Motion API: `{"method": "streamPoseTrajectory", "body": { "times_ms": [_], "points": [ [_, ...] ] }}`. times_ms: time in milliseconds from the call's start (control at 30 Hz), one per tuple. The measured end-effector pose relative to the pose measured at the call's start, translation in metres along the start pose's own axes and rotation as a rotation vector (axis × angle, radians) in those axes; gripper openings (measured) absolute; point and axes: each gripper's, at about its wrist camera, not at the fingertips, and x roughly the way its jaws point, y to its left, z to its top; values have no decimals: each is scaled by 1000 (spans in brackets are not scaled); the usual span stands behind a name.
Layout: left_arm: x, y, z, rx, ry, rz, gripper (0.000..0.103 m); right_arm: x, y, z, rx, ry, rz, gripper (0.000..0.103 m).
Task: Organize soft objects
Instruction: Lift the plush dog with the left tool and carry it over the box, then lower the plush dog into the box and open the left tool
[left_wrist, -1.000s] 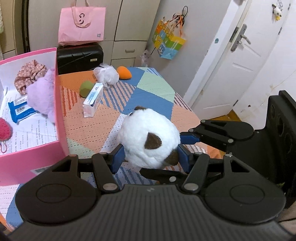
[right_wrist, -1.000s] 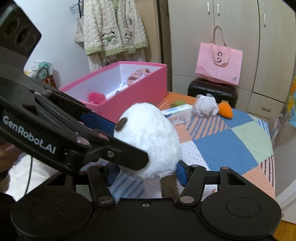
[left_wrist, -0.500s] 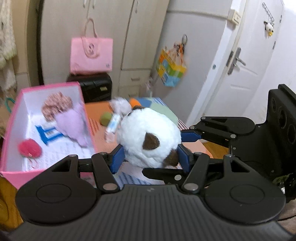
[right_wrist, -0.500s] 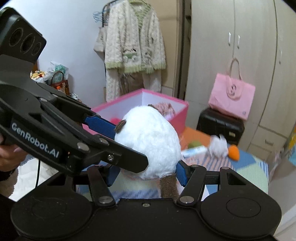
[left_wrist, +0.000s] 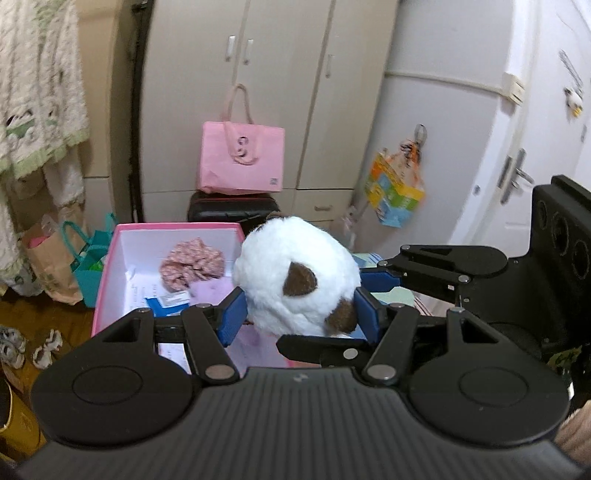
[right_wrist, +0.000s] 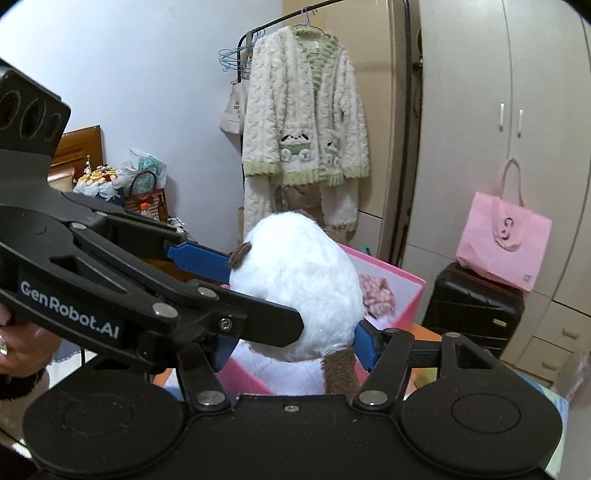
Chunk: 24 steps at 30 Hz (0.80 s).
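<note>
Both grippers are on the white plush toy (left_wrist: 295, 273) at once, holding it in the air above the near end of the pink box (left_wrist: 110, 258). The left gripper (left_wrist: 301, 310) has its blue pads pressed into the toy's two sides, fur bulging between them. The right gripper (right_wrist: 291, 343) comes in from the right, its blue pads against the fur on either side too, and its jaws are opening right now with the toy between them. The toy shows brown patches, one on its front and one low down at the right.

Down in the box, at the far end, lies a pink floral scrunchie (left_wrist: 192, 264), with a pale lilac soft thing (left_wrist: 212, 290) just near of it and a blue-and-white packet (left_wrist: 168, 301) to the left.

Beyond the box stands a black suitcase (left_wrist: 229, 210) with a pink tote bag (left_wrist: 242, 162) on top, against the cream wardrobe (left_wrist: 258, 92). In the right wrist view, a fluffy cream cardigan (right_wrist: 303, 122) hangs on a rail.
</note>
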Motion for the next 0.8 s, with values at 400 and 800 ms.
{"method": "streamPoseTrajectory", "body": {
  "times_ms": [400,800],
  "points": [
    [60,68,-11,-117,106,72,60,89,-19,-12,101,133,101,70],
    [90,104,-31,-177,134,108,60,146,-20,-17,104,252,119,70]
  ]
}}
